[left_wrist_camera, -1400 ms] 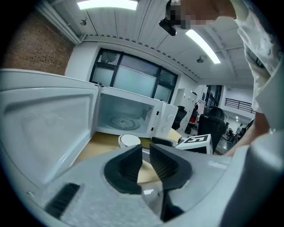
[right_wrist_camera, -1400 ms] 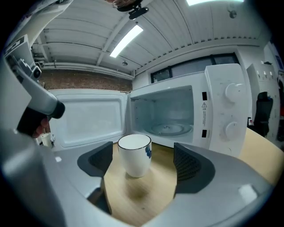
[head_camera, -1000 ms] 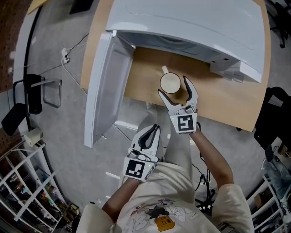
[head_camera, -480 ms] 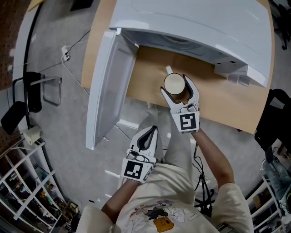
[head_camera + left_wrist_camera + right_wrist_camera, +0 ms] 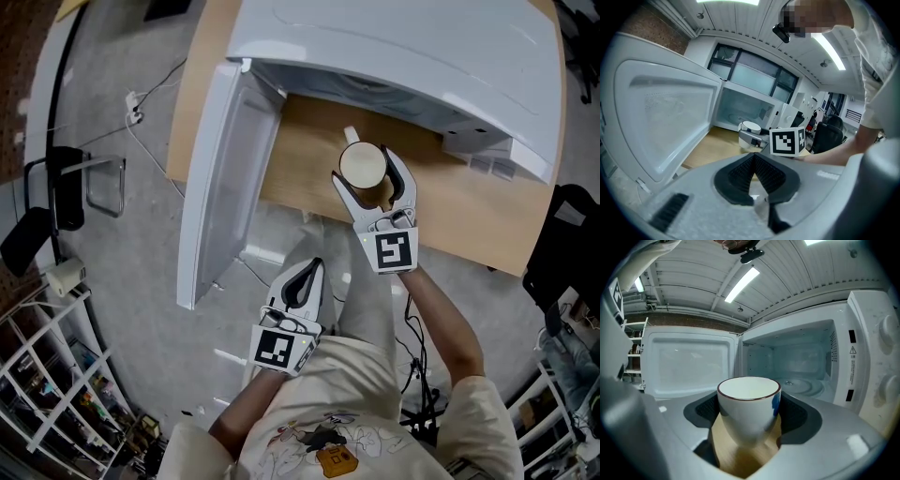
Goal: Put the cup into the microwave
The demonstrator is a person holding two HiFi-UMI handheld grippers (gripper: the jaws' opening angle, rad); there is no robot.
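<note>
The right gripper's (image 5: 364, 167) jaws, which have just been closing, are clamped on the cup (image 5: 749, 413). It is held over the wooden table (image 5: 309, 141), before the open microwave (image 5: 394, 47), whose door (image 5: 220, 178) is swung left. The left gripper (image 5: 753, 157) is shut, nearer, over grey floor (image 5: 112, 244).

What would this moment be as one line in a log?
right gripper: just closed on cup | left gripper: shut, empty | microwave: door open, cup not inside

A light wooden bench (image 5: 298, 159) carries a white microwave (image 5: 394, 47), set toward its back. The microwave's door (image 5: 220, 178) swings out past the bench's front edge, over the grey floor (image 5: 122, 244). Bare wood shows before the opening.
</note>
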